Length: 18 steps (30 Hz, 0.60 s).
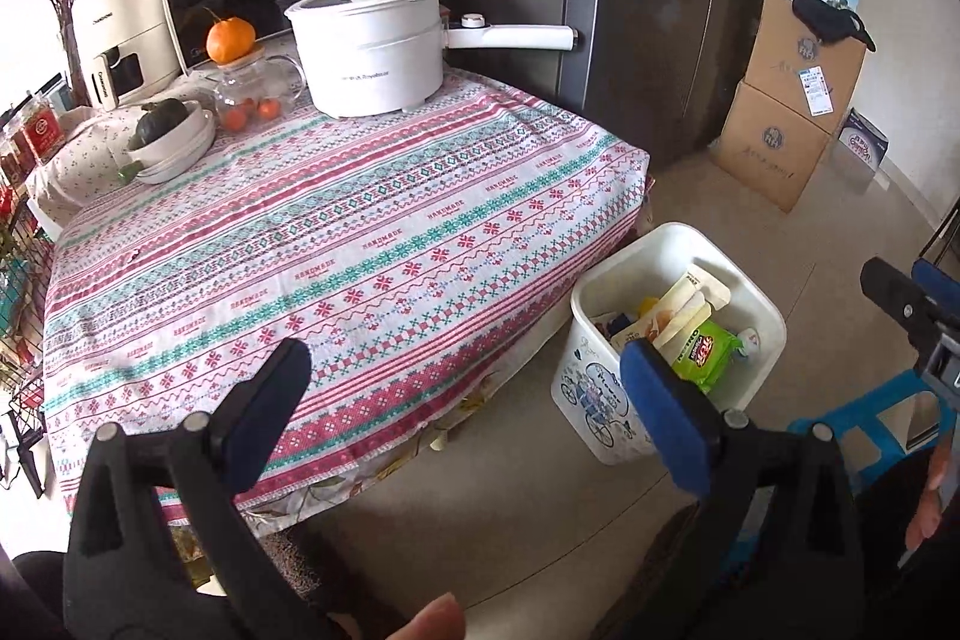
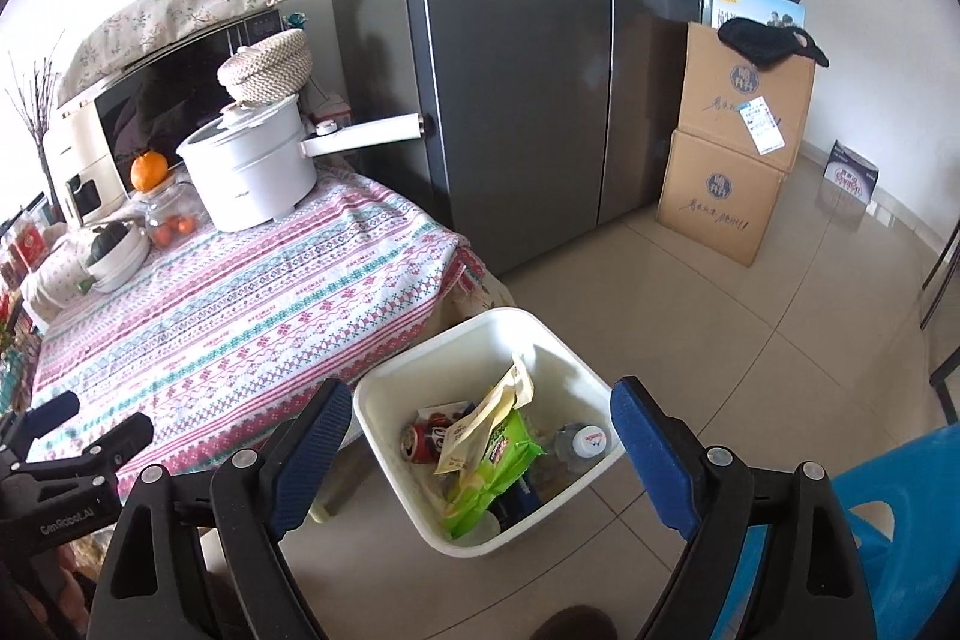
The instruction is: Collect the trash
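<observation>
Two grippers, both with jaws spread wide and nothing between the pads. Right gripper (image 2: 480,451) hangs above the white bin (image 2: 384,460) on the tiled floor, bin framed between its blue pads, no contact. Inside the bin, straight ahead of the right gripper: green packet (image 2: 498,466), beige pouch (image 2: 489,412) leaning over it, red can (image 2: 423,442) toward its left pad, clear bottle (image 2: 585,442) toward its right pad. Left gripper (image 1: 462,400) is over the near edge of the table (image 1: 336,244), left pad above the patterned cloth, right pad in front of the bin (image 1: 591,394), which sits on the floor just beside the table corner. Table surface ahead of the left gripper is bare cloth; far beyond it stand a white pot (image 1: 372,52), orange (image 1: 230,39), bowls (image 1: 174,142). Fridge (image 2: 528,58) and boxes (image 2: 726,148) well beyond the bin.
</observation>
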Each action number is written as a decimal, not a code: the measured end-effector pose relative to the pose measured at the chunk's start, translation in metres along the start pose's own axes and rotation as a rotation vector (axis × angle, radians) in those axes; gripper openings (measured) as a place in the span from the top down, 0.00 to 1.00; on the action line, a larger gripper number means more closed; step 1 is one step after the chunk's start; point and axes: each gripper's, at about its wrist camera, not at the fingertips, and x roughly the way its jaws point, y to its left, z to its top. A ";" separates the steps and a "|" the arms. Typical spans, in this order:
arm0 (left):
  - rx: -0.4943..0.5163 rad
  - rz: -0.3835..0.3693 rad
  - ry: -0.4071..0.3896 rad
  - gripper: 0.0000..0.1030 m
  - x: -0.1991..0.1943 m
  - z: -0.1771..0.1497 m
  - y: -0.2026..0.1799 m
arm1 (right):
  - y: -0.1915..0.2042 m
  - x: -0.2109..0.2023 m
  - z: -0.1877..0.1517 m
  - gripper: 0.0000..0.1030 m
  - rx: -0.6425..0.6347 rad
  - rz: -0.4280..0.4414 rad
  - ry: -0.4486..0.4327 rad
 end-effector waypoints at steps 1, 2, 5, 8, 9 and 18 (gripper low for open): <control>-0.010 0.006 -0.012 0.01 -0.005 -0.001 0.002 | 0.004 -0.007 -0.003 0.09 -0.016 -0.002 -0.015; -0.018 0.009 -0.023 0.01 -0.009 -0.002 0.004 | 0.009 -0.014 -0.006 0.08 -0.031 -0.003 -0.032; -0.024 0.017 -0.055 0.01 -0.018 -0.004 0.006 | 0.021 -0.025 -0.012 0.08 -0.076 -0.019 -0.071; -0.015 0.024 -0.096 0.01 -0.025 -0.004 0.002 | 0.031 -0.032 -0.015 0.08 -0.105 -0.034 -0.097; -0.011 0.025 -0.109 0.01 -0.027 -0.004 0.001 | 0.033 -0.033 -0.015 0.08 -0.110 -0.033 -0.103; -0.008 0.021 -0.123 0.01 -0.031 -0.004 -0.004 | 0.032 -0.029 -0.017 0.08 -0.087 -0.040 -0.098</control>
